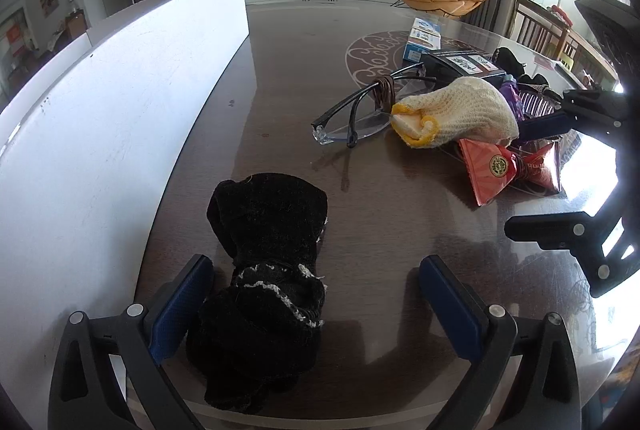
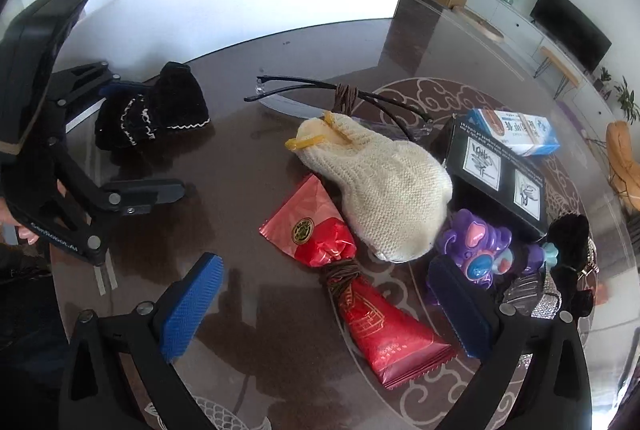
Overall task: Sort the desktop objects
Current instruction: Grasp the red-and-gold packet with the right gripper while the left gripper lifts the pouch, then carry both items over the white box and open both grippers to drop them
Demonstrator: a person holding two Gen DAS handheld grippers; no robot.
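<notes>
My left gripper (image 1: 320, 306) is open, low over the table; a black knitted glove (image 1: 264, 262) lies between its fingers, against the left pad (image 1: 180, 310). The glove also shows in the right wrist view (image 2: 152, 114). My right gripper (image 2: 324, 306) is open above a red packet bundle (image 2: 352, 286) tied with brown cord. Just beyond lies a cream knitted glove (image 2: 384, 186), also in the left wrist view (image 1: 460, 110). Black-framed safety glasses (image 1: 352, 118) lie beside it. A purple toy (image 2: 476, 250) sits by the right finger.
A white board wall (image 1: 100, 110) runs along the table's left side. A black box (image 2: 496, 174), a blue-white carton (image 2: 516, 130), a black fuzzy item (image 2: 572, 242) and a glittery clip (image 2: 536, 294) crowd the right. The dark glossy table (image 1: 288, 70) has a rounded front edge.
</notes>
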